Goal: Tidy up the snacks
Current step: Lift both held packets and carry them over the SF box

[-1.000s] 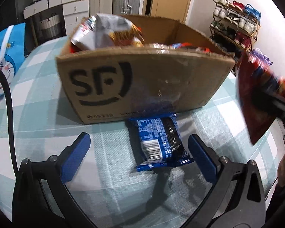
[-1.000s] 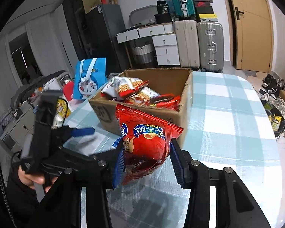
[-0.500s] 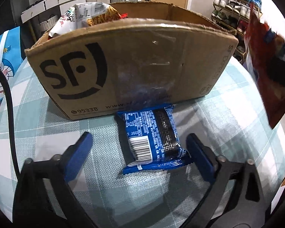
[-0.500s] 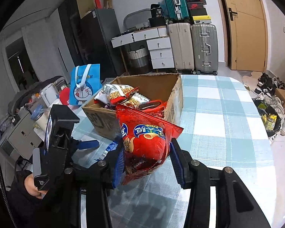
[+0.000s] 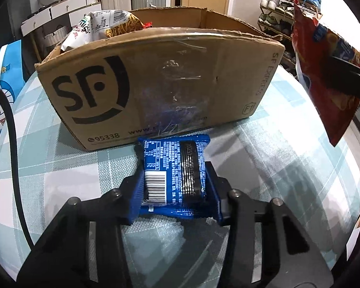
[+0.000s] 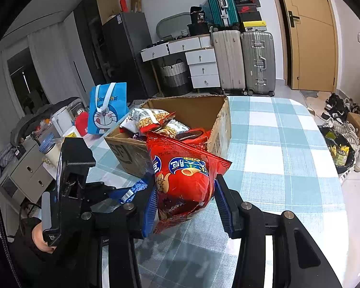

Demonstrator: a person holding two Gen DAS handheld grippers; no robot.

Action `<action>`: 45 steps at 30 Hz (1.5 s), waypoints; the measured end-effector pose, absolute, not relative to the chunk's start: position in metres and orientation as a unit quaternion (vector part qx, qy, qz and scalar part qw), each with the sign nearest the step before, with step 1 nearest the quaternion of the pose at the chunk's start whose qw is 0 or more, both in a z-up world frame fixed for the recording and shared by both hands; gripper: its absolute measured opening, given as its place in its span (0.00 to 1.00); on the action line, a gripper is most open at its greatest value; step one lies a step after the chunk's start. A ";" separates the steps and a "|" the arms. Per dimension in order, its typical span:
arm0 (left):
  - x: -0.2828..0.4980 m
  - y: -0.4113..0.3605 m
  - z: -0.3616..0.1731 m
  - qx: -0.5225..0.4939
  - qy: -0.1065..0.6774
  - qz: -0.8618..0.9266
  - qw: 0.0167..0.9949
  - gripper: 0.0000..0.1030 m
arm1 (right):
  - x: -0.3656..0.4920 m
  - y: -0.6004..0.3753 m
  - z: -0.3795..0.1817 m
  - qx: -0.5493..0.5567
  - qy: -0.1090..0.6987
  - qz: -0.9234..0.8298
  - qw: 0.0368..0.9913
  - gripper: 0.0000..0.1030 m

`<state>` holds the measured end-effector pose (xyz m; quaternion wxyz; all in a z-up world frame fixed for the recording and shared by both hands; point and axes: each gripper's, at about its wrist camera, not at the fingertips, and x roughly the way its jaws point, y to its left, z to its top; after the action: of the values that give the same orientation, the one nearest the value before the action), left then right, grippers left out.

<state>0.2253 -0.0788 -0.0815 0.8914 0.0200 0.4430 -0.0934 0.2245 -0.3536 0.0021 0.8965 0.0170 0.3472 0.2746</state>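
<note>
Blue snack pack (image 5: pixel 174 175) sits clamped between left fingers (image 5: pixel 136 192).

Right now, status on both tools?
Left tool shut on blue packet, still on table. Right tool holds red bag. Box wall ahead.

Glossy foil is seen on the blue packet (image 5: pixel 174 170) and the red bag (image 6: pixel 182 182). The box (image 5: pixel 156 81) is matt corrugated cardboard with shiny tape. The bench (image 5: pixel 288 158) is covered in woven checked cloth.
</note>
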 end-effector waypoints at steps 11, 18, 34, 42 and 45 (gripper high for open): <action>0.211 -0.072 -0.052 -0.001 0.404 -0.121 0.907 0.41 | 0.224 -0.354 0.004 0.022 0.338 0.276 0.900 0.44; 0.197 -0.062 -0.023 -0.008 0.379 -0.127 0.917 0.41 | 0.222 -0.356 0.008 0.026 0.332 0.275 0.902 0.44; 0.151 -0.031 0.071 -0.017 0.324 -0.127 0.937 0.41 | 0.216 -0.365 0.023 0.035 0.306 0.267 0.913 0.44; 0.151 -0.017 0.114 -0.017 0.299 -0.114 0.947 0.41 | 0.220 -0.368 0.037 0.044 0.293 0.272 0.916 0.44; 0.157 -0.016 0.120 -0.020 0.294 -0.110 0.949 0.41 | 0.226 -0.366 0.043 0.045 0.291 0.279 0.914 0.44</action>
<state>0.1566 -0.0157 0.1202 0.9491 -0.0201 0.2945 -0.1099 0.2257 -0.3656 0.0426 0.9140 0.0454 0.2912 0.2787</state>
